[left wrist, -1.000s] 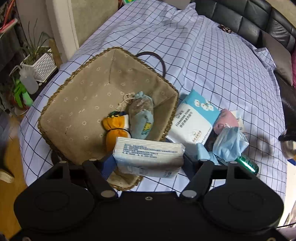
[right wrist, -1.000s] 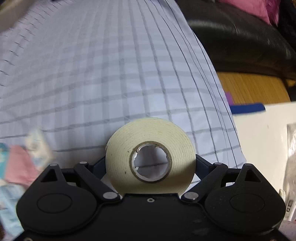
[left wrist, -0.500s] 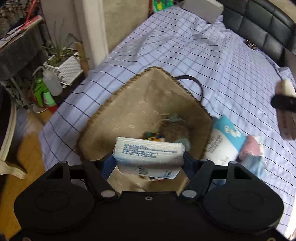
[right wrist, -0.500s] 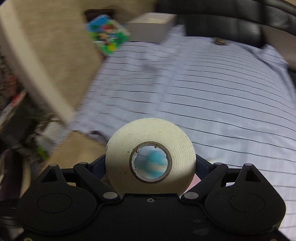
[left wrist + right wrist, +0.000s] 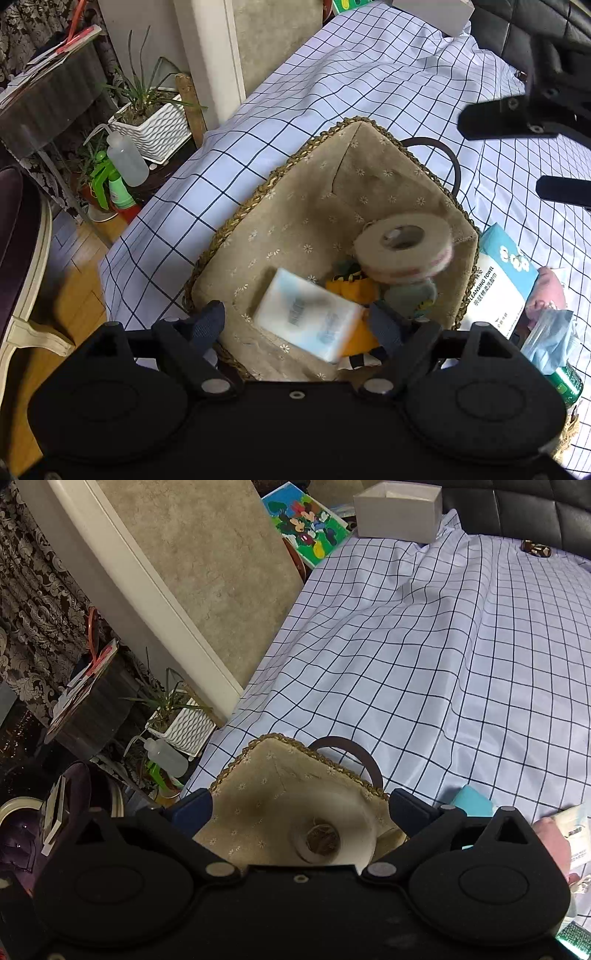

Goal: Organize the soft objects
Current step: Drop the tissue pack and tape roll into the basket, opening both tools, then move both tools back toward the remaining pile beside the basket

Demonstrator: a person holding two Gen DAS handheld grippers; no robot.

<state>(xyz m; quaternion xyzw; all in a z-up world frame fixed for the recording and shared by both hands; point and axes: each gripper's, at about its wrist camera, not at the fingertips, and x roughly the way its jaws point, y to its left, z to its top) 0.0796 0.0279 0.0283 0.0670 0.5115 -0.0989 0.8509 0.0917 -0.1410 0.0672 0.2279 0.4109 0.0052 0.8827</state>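
Observation:
A woven basket [image 5: 295,192] with beige flowered lining stands on the checked sheet; it also shows in the right wrist view [image 5: 258,775]. My left gripper [image 5: 295,321] is open above its near rim; a white tissue pack [image 5: 306,319], blurred, is in the basket below it. My right gripper [image 5: 299,808] is open over the basket; the cream tape roll [image 5: 325,834], blurred, is below it, and in the left wrist view [image 5: 402,247] it is above the basket's contents. An orange pouch [image 5: 351,291] and a grey-blue pouch [image 5: 410,299] lie inside.
Right of the basket lie a cleansing towel pack [image 5: 498,280], a pink item [image 5: 546,291], blue masks [image 5: 550,336] and a green can [image 5: 565,380]. Left of the bed: a potted plant [image 5: 151,122], a squeeze bottle [image 5: 125,158] and a chair [image 5: 18,258]. A white box [image 5: 399,509] sits at the far end.
Both grippers have opened. The tissue pack has left my left gripper and the tape roll has left my right gripper; both are now in or over the basket. The right gripper moved over the basket.

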